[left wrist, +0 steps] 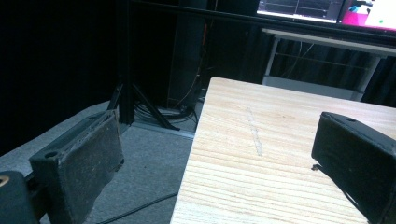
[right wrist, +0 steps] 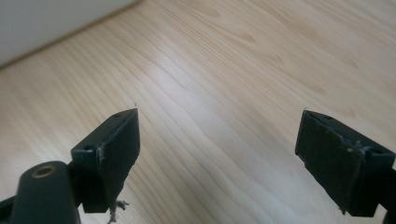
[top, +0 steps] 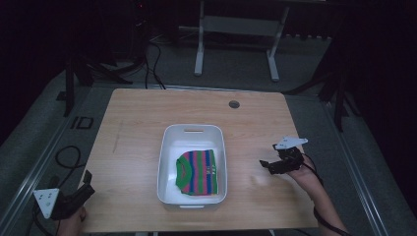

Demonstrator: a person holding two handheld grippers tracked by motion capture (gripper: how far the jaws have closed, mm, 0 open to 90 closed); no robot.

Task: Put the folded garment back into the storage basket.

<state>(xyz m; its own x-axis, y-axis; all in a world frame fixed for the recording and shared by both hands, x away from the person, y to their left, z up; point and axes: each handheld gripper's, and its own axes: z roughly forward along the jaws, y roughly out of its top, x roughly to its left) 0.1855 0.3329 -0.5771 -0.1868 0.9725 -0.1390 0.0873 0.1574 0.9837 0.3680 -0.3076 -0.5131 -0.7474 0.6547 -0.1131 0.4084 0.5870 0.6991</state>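
Wood-grain table (top: 133, 147) carries the whole setup. Nearest the person, the left gripper (top: 84, 189) sits at the near-left corner, half off the edge; its own view shows its jaws spread wide with nothing between them, one over the floor and one over the tabletop. The right gripper (top: 267, 165) hovers low over bare wood, just right of the bin (top: 169, 142), and points toward it. Its jaws are also spread apart and empty.

The white bin stands at mid-table. Inside it, the folded striped sweater (top: 197, 171) lies flat against the near end and the right wall. The far end of the bin is bare.

Probable faults from this state:

1. Wall strike. The right gripper is level with the bin's side, and the sweater lies below the rim. A straight sideways approach would push the light bin across the table instead of reaching the cloth. Cause: no lift over the rim.
2. Partial pinch. The sweater is folded in layers. Closing on the top layer alone would unfold it on lifting. Cause: shallow jaw entry.
3. Bin lift. A tight grab near the wall could catch the rim with the fabric. Cause: jaw set too close to the plastic.
4. No bracing. The left gripper is well apart from the bin and cannot steady it.
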